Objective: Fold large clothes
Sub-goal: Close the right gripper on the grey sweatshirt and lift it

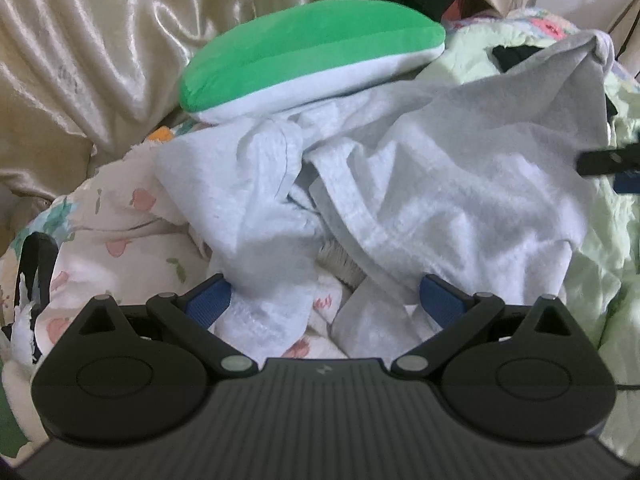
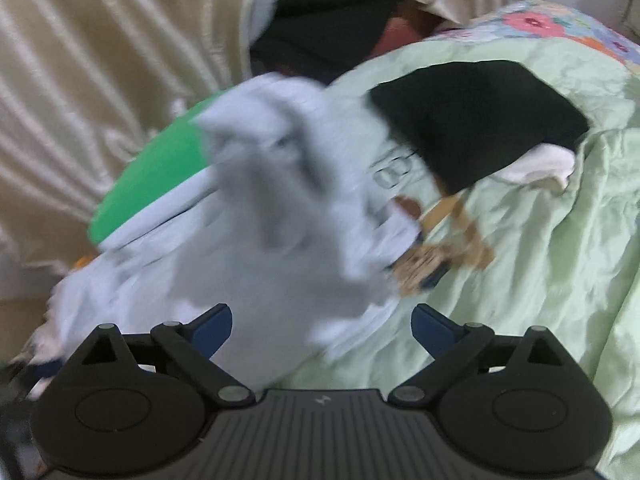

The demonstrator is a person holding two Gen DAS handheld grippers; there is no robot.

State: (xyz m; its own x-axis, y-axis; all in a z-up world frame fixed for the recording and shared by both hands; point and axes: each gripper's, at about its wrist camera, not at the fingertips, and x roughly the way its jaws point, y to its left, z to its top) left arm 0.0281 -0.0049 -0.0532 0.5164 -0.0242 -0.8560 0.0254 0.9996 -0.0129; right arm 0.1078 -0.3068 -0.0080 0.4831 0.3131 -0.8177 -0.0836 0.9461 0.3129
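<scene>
A large pale grey garment (image 1: 440, 168) lies crumpled in a heap on the bed. My left gripper (image 1: 326, 300) hangs over its near folds with the jaws spread wide; cloth lies between the blue pads (image 1: 212, 296) without being pinched. In the right wrist view the same garment (image 2: 272, 240) is blurred and bunched up in front of my right gripper (image 2: 322, 324), whose jaws are also wide apart with loose cloth between them. A dark fingertip of the right gripper (image 1: 608, 160) shows at the right edge of the left wrist view.
A green and white cushion (image 1: 304, 52) rests behind the heap. A black garment (image 2: 480, 120) lies on the pale green sheet (image 2: 560, 260), beside a white printed garment (image 2: 436, 236). A floral sheet (image 1: 120, 240) lies on the left. Cream satin fabric (image 1: 80, 40) hangs behind.
</scene>
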